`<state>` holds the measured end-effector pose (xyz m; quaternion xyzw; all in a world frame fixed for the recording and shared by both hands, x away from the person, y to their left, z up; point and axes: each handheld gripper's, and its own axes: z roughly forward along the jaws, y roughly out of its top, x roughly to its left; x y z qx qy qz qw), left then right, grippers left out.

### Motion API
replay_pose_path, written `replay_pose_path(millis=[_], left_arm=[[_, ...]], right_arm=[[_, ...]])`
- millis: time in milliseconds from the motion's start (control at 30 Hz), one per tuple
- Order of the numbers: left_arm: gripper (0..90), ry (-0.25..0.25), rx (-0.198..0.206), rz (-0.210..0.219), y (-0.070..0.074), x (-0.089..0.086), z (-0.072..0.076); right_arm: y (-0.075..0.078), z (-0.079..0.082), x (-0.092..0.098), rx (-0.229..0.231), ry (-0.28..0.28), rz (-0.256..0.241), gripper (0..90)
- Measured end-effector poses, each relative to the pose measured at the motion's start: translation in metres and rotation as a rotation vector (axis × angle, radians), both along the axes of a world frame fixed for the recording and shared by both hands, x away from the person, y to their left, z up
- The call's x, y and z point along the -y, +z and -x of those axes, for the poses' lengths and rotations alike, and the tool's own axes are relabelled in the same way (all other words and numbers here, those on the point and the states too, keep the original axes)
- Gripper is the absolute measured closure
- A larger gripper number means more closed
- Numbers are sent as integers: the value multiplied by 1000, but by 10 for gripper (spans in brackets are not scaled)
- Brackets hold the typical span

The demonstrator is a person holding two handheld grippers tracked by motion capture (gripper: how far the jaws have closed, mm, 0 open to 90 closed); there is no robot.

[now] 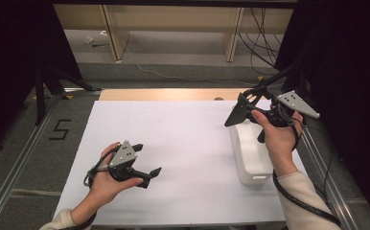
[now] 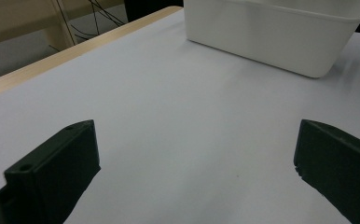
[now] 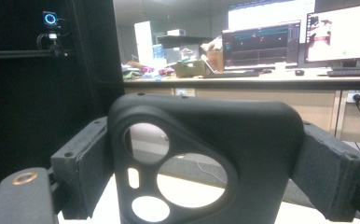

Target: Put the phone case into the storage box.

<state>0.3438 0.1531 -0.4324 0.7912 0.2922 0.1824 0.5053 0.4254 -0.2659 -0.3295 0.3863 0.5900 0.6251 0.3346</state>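
The right gripper (image 1: 244, 111) clamps a black phone case (image 3: 201, 154) above the white bin (image 1: 250, 153) at the desk's right edge. A slack pinch could drop it outside the bin. The left gripper (image 1: 144, 163) gapes empty near the front-left corner; nothing stands between them.

White bin (image 1: 250, 155), black phone case (image 3: 206, 154)

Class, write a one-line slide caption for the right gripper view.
Right gripper, jaws shut on a matte black phone case with camera cut-outs, monitors behind.
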Motion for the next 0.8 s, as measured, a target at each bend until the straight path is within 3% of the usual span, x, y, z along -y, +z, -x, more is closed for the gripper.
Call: replay_pose_path(millis=[800], left_arm=[[0, 3, 2, 4, 0, 0, 0]], right_arm=[[0, -4, 17, -2, -51, -4, 152]])
